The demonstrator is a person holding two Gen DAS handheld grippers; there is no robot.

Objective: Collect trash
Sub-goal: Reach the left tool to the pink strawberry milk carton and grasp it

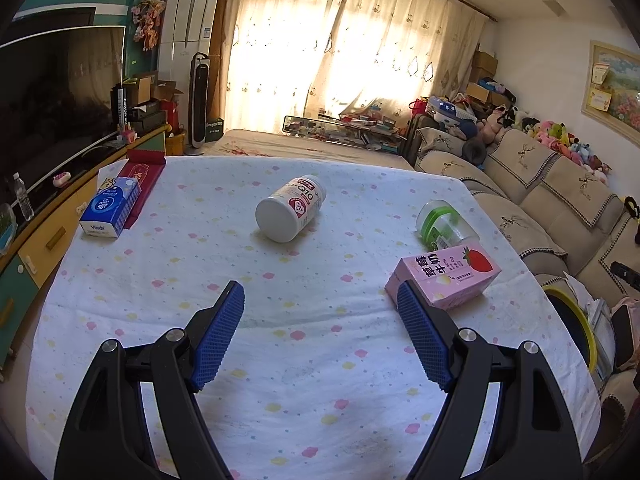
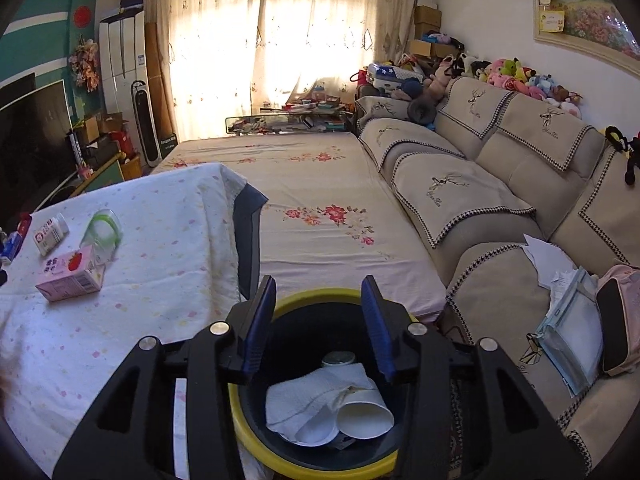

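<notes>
My left gripper (image 1: 320,294) is open and empty above the table with the dotted white cloth (image 1: 304,380). A pink strawberry milk carton (image 1: 444,274) lies just beyond its right finger. A clear jar with a green lid (image 1: 442,226) lies behind the carton. A white supplement bottle (image 1: 290,208) lies on its side mid-table. My right gripper (image 2: 319,288) is open and empty above a dark bin with a yellow rim (image 2: 320,460). The bin holds a white tissue (image 2: 304,396), a paper cup (image 2: 364,416) and other trash. The carton (image 2: 70,276), jar (image 2: 103,236) and bottle (image 2: 51,234) show at the left in the right wrist view.
A blue tissue box (image 1: 110,208) and a red packet (image 1: 142,184) lie at the table's far left. A beige sofa (image 2: 500,208) with papers and bags stands to the right. A bed with a floral sheet (image 2: 320,208) lies beyond the table. A TV (image 1: 52,92) stands at the left.
</notes>
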